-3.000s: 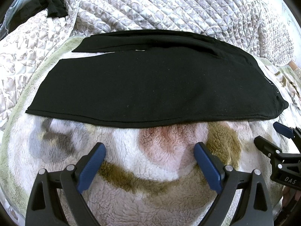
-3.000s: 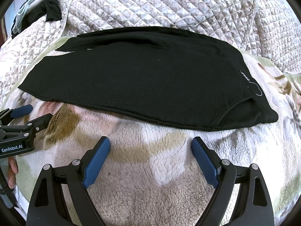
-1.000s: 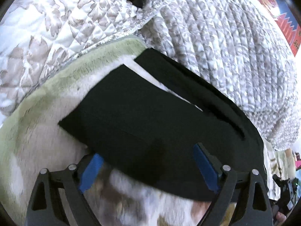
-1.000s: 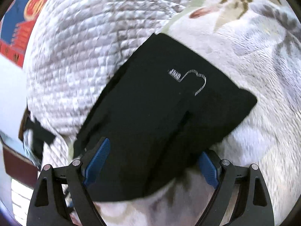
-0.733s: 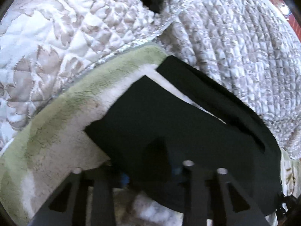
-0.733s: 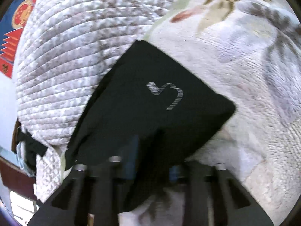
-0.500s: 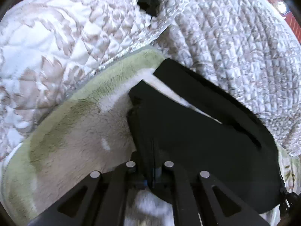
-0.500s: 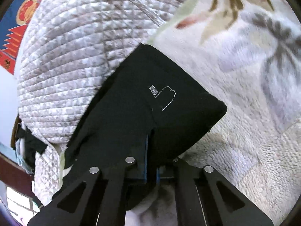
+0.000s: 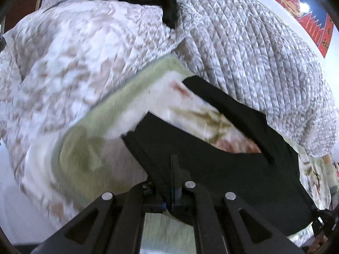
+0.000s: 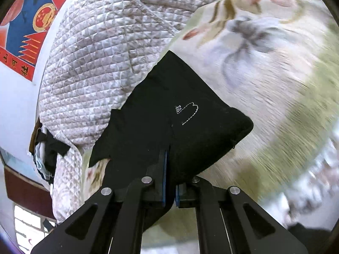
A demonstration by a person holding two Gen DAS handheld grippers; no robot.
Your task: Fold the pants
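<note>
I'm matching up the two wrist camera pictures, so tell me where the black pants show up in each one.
Left wrist: black pants fill lower centre to right, clamped in the left gripper.
Right wrist: pants sit centre, clamped in the right gripper.
Shared landmark: the grey quilted bedding, upper right in the left view, upper left in the right.

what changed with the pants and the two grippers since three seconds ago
Both grippers were open and clear of the flat black pants. Now the left gripper is shut on the near edge at one end and the right gripper on it at the other; that edge has lifted off the fleece blanket. The far leg still lies flat, and the quilt is unchanged.
</note>
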